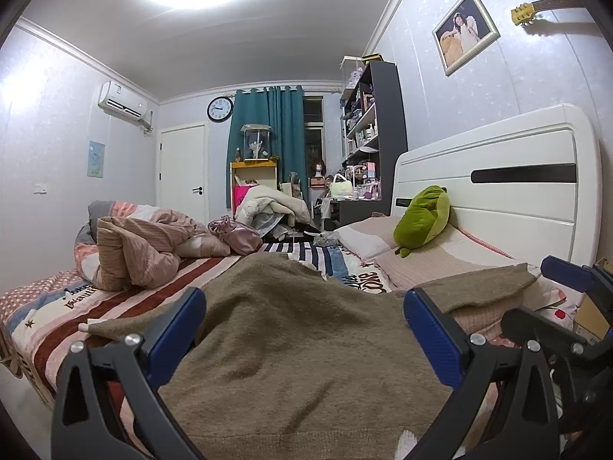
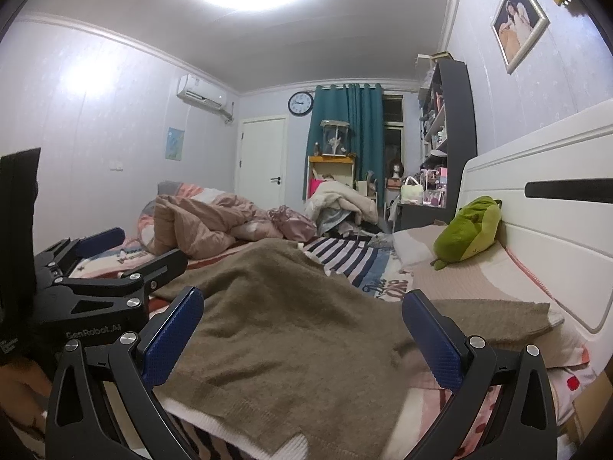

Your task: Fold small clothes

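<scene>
- We are holding our left tongs spread wide, gripping nothing, low over the brown knit sweater.
- We are keeping our right tongs equally wide and empty.
- The sweater is lying spread flat on the striped bed, near the green plush toy.

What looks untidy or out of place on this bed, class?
The brown sweater lies spread but rumpled, one sleeve flopped toward the headboard. Behind it, a pink quilt sits bunched in a heap. Nothing looks spilled or damaged.
</scene>
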